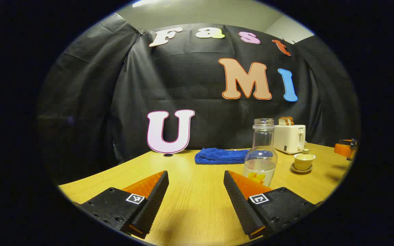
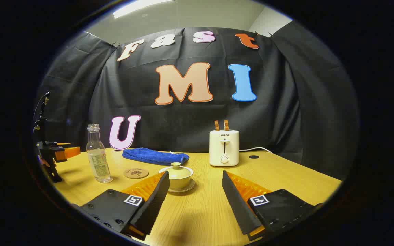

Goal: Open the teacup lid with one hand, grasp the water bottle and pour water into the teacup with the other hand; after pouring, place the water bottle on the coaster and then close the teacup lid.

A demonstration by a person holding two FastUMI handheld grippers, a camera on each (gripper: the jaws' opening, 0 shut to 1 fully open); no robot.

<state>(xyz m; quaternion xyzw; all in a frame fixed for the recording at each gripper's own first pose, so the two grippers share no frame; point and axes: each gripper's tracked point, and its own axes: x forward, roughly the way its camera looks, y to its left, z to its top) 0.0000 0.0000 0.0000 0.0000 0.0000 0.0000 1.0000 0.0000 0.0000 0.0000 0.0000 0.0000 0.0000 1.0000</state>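
Observation:
A clear uncapped water bottle with a little water stands on the wooden table, just ahead and right of my open left gripper. The same water bottle appears at the left in the right gripper view. A pale lidded teacup on its saucer sits just beyond the left finger of my open right gripper; the teacup lies farther right in the left gripper view. A round brown coaster lies between bottle and cup. The left gripper shows at the far left, the right gripper at the far right.
A folded blue cloth lies at the back of the table near the wall. A cream toaster with two slices of bread stands behind the teacup, its cord trailing right. The blue cloth and toaster also sit behind the bottle.

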